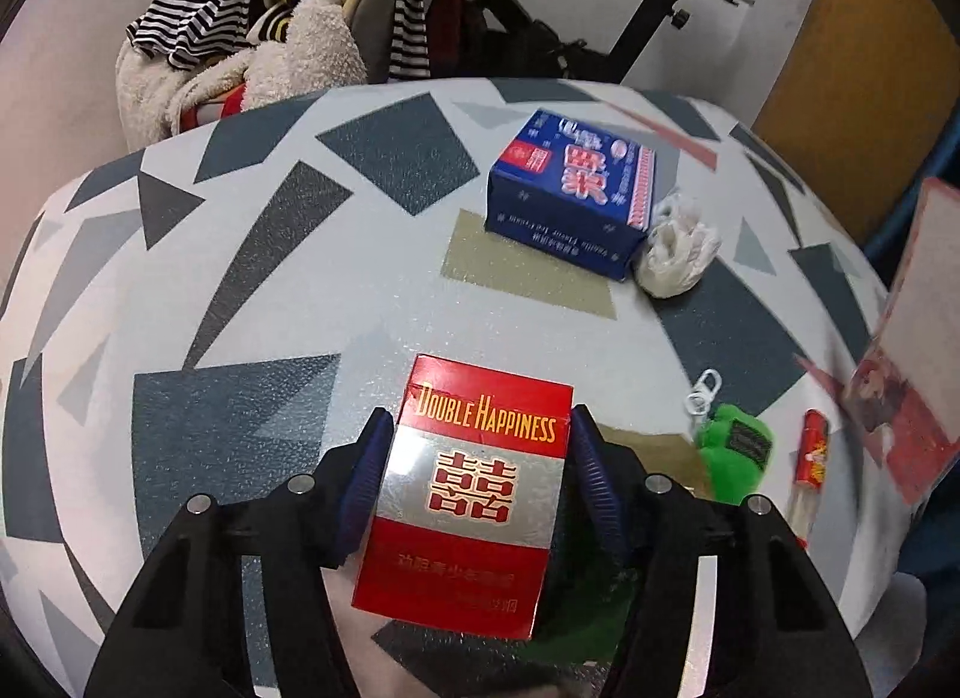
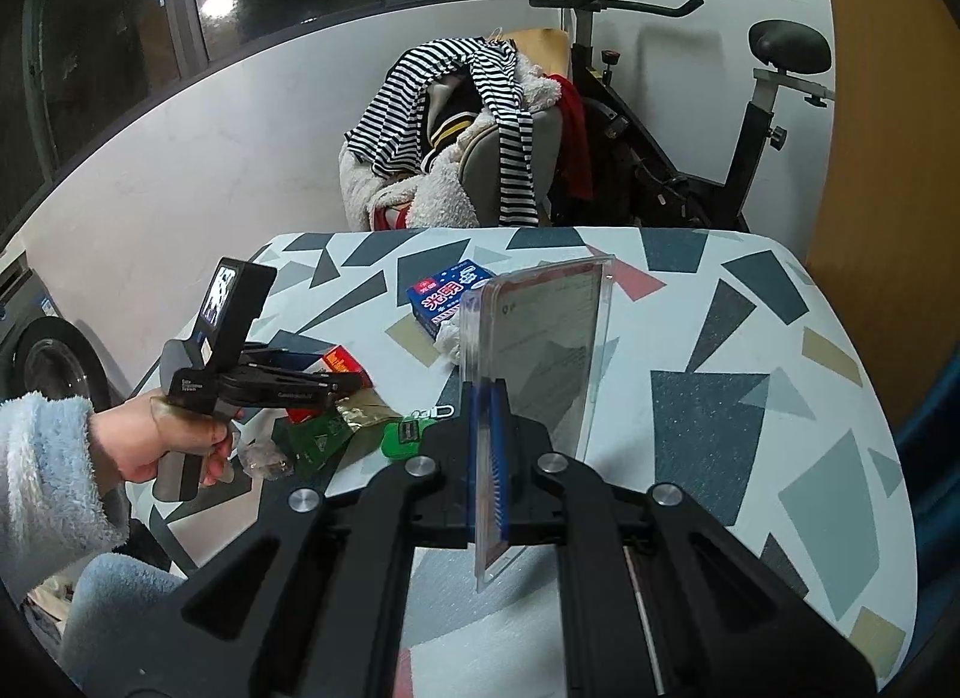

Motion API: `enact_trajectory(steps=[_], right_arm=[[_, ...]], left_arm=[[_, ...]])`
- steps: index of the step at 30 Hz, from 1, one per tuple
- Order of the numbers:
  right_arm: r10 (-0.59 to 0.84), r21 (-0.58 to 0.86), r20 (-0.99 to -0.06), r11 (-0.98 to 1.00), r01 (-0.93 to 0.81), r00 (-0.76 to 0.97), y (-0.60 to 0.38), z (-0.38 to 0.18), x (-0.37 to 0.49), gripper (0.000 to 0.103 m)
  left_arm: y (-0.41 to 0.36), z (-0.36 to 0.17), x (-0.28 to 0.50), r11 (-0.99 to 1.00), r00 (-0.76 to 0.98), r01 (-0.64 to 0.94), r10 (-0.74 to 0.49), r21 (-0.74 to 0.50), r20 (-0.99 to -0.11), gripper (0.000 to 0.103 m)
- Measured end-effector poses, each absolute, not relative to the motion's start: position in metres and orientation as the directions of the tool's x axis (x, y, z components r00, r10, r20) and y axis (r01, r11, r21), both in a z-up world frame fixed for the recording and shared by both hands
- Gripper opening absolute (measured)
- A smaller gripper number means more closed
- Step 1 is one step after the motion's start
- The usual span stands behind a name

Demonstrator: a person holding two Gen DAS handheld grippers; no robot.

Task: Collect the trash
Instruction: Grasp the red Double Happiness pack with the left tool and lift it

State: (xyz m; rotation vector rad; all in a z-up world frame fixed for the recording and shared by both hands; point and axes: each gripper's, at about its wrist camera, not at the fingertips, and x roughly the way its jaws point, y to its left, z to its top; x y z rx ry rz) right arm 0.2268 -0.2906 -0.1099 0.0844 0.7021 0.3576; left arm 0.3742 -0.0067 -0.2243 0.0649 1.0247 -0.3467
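- On the worktop (image 1: 288, 290), your left tool (image 1: 477, 476) is half open, pads pressing the red cigarette pack (image 1: 471, 494), ready to lift as trash.
- Your right tool (image 2: 489, 440) is clamped tight on a clear card holder (image 2: 534, 362), held upright, clear of the clutter.

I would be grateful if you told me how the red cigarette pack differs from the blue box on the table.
The red cigarette pack sits between the left gripper's pads; the blue box lies untouched farther back. The pack is red and silver with gold lettering, the box blue with red and white print. A crumpled white bag touches the box only. Both are rectangular cartons.
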Motion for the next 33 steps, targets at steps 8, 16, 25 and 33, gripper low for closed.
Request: enact_trajectory(steps=[8,16,25,33], right_arm=[[0.362,0.187,-0.613,0.930,-0.316,0.702,-0.278,-0.107,0.209,0.008],[0.394,0.197,-0.604,0.916,-0.349,0.693,-0.259,-0.105,0.170,0.008],[0.442,0.233,-0.605,0.894,-0.383,0.662,-0.243,-0.107,0.112,0.008],[0.491,0.280,-0.604,0.868,-0.409,0.628,-0.233,-0.115,0.057,0.008]], left_arm=[[0.018,-0.161,0.327,0.941,0.581,0.290,-0.317,-0.173,-0.750,0.058],[0.035,-0.109,0.233,0.923,0.653,0.316,-0.380,-0.220,-0.655,0.058],[0.047,-0.091,0.111,0.923,0.717,0.315,-0.384,-0.221,-0.582,0.058],[0.056,-0.093,0.039,0.927,0.745,0.288,-0.374,-0.240,-0.553,0.058]])
